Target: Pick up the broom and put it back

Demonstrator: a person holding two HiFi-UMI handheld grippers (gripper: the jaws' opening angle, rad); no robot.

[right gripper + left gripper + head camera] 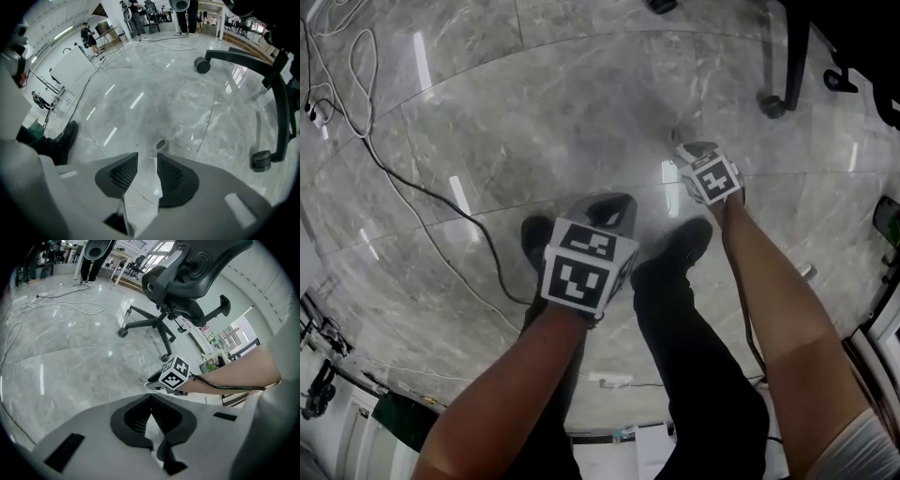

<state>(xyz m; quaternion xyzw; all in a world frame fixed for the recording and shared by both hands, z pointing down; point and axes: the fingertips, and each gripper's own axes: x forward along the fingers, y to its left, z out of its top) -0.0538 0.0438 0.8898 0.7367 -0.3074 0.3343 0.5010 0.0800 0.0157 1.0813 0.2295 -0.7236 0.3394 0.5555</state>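
The left gripper [151, 397] has its fingers pressed together on nothing. The right gripper [147, 157] holds its fingers spread over the floor [154, 93]. Just beyond its tips shows a grey tube end [161, 143], perhaps the broom's handle. Its long axis cannot be told.

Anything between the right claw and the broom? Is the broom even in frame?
No broom shows in any view. The right claw is open over floor; only a small grey tube-like thing lies just ahead, which I cannot identify. A chair base stands off to the side.
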